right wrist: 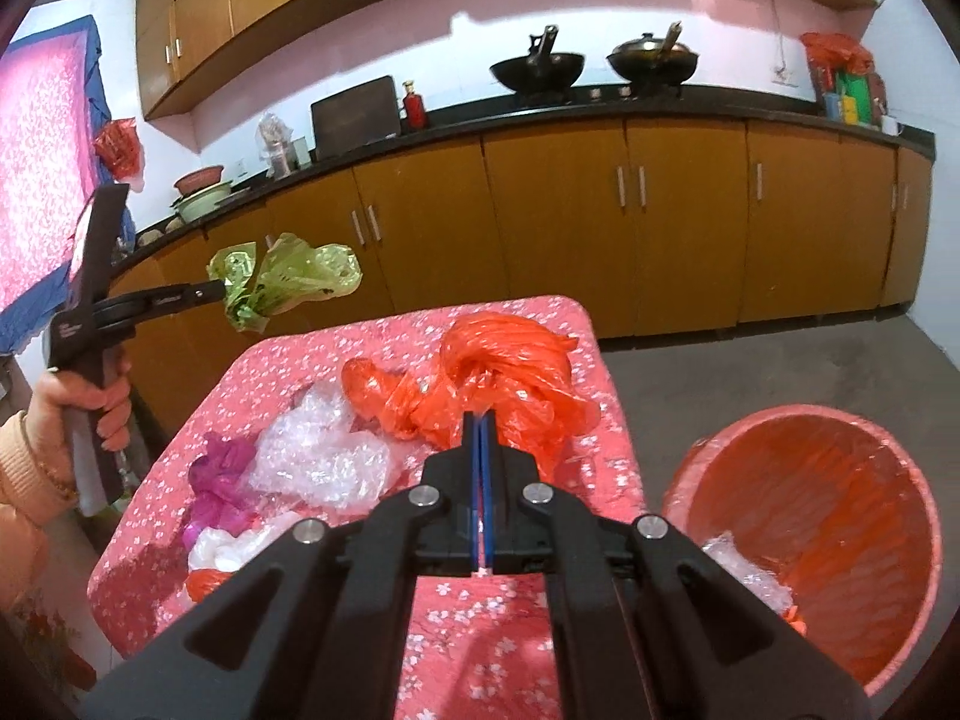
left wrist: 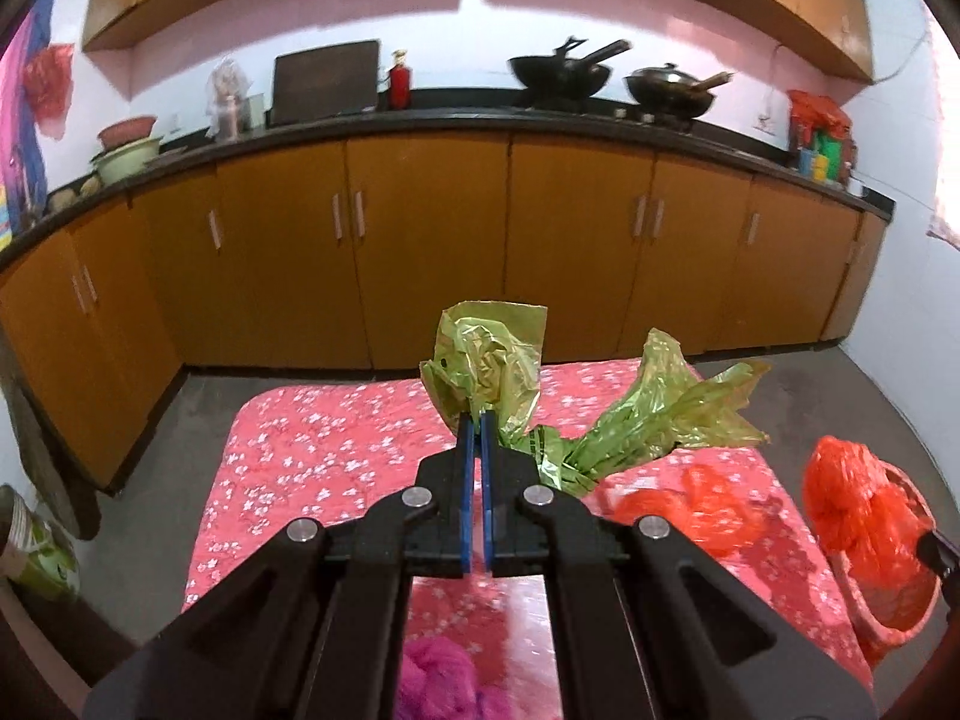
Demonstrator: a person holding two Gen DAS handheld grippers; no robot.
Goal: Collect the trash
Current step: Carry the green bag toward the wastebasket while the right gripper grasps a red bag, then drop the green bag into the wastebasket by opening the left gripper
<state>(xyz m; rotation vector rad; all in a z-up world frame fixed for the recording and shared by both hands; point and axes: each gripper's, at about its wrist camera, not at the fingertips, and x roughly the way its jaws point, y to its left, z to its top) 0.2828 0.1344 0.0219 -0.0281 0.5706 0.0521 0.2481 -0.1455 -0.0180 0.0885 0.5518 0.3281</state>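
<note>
Evidently both sets of fingers pinch trash clear of the desk (right wrist: 528,324): left gripper (left wrist: 480,420) lifts the green bag (left wrist: 498,360) mid-frame, right gripper (right wrist: 481,420) grips the orange bag (right wrist: 510,372), bound for the bucket (right wrist: 870,432) at lower right.

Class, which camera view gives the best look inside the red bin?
The right wrist view: the red bin faces the camera with its opening and red liner visible. The left wrist view catches only its edge at far right, mostly hidden by an orange bag.
</note>
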